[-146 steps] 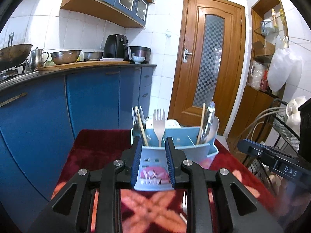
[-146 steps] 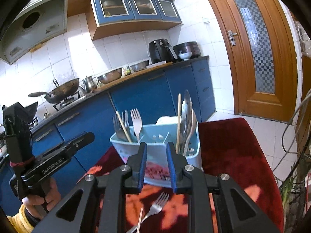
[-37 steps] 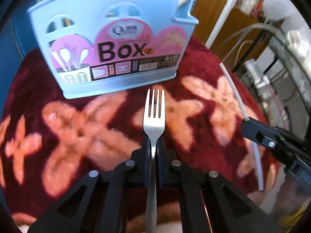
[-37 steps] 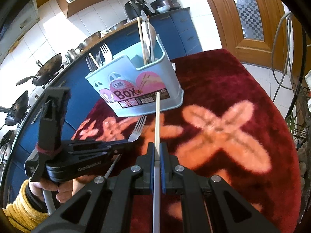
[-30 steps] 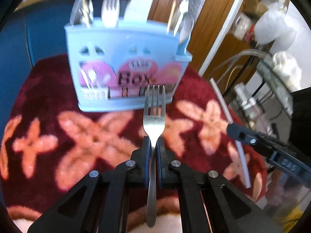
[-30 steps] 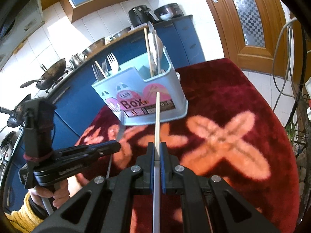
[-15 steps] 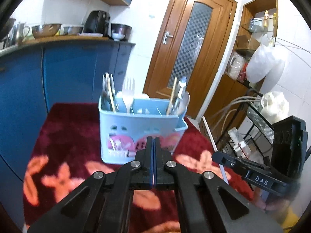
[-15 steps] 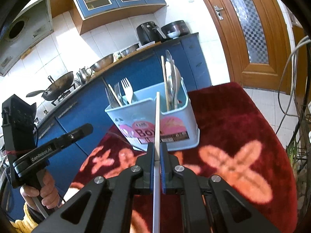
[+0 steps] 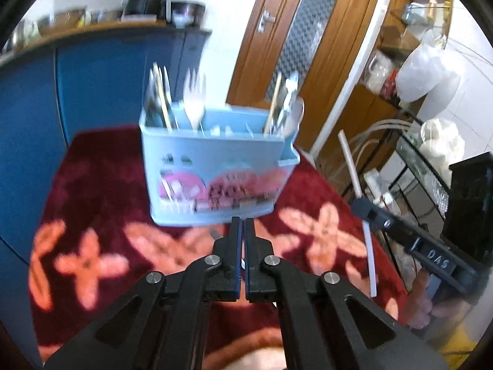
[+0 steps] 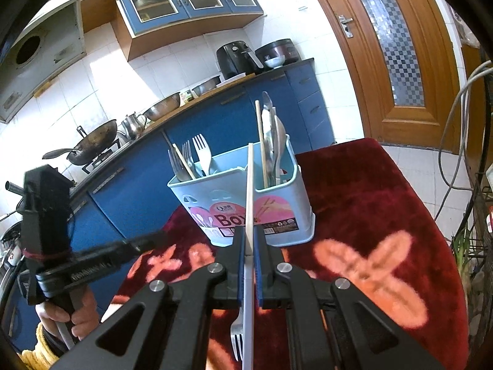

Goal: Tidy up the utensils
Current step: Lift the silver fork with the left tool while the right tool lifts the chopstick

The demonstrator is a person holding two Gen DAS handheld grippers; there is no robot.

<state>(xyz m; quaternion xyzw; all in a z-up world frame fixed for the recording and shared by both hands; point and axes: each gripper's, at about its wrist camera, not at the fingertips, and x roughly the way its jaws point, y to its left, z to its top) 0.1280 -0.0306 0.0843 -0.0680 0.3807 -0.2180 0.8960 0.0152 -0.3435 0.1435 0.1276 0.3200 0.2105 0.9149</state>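
My right gripper (image 10: 250, 240) pinches a chopstick (image 10: 250, 191) before the blue utensil box (image 10: 286, 212); only its view shows the fork (image 10: 236, 339) lying below. My left gripper (image 9: 241, 226) is closed, empty.

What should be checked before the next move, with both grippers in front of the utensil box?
1. Right gripper clamped on the white chopstick: ok, the pads press on it.
2. Left gripper carrying a utensil: not ok, it is shut and no fork shows between its jaws.
3. All forks stored: not ok, one fork lies on the red cloth under the right gripper.
4. Utensil box upright: ok, it stands on the cloth.
5. Chopstick tip lined up over the right-end compartment: cannot tell, since depth is unclear from the wrist views.
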